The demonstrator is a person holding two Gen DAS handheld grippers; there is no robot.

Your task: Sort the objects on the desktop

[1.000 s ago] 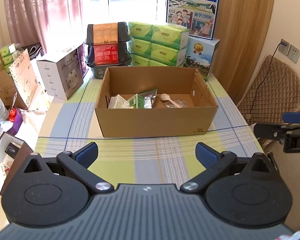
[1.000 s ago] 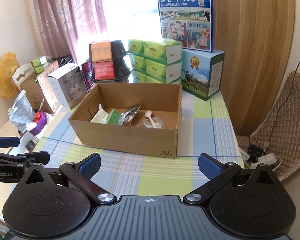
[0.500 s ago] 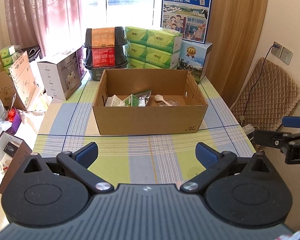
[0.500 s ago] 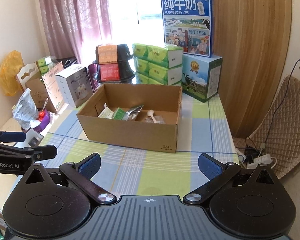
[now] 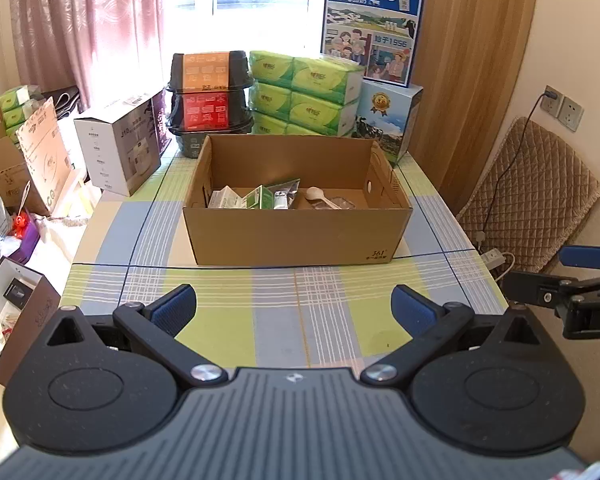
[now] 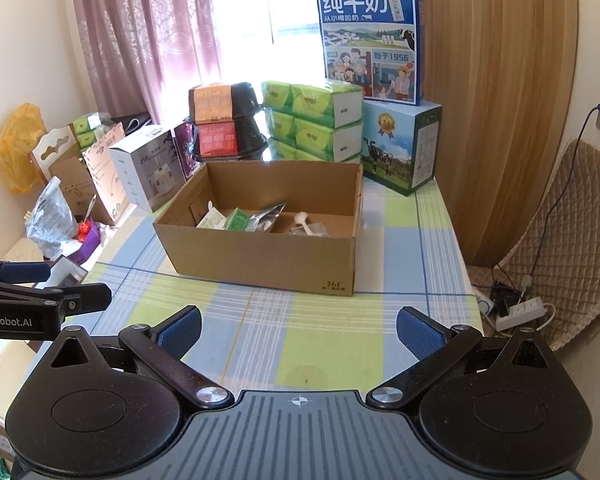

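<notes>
An open cardboard box point(image 5: 296, 236) point(image 6: 268, 256) stands mid-table on the checked tablecloth point(image 5: 284, 320). Inside lie green-and-white packets point(image 5: 244, 198) point(image 6: 224, 218), a silver sachet point(image 5: 282, 192) point(image 6: 266, 216) and a white plastic spoon point(image 5: 320, 196) point(image 6: 302, 222). My left gripper point(image 5: 296, 306) hangs open over the near part of the table, well short of the box, with nothing between its fingers. My right gripper point(image 6: 298, 330) is open too, empty, at the table's near edge. Each gripper shows at the side of the other's view.
Behind the box are stacked green tissue packs point(image 5: 304, 92), black food containers point(image 5: 210, 92), milk cartons point(image 5: 376, 32) and a white appliance box point(image 5: 120, 144). Clutter and open boxes point(image 5: 12, 312) line the left. A quilted chair point(image 5: 532, 192) and power strip point(image 6: 520, 312) sit right.
Both grippers have pulled back and risen away from the cardboard box, which now looks smaller and farther. Their jaws stayed open and nothing was picked up.
</notes>
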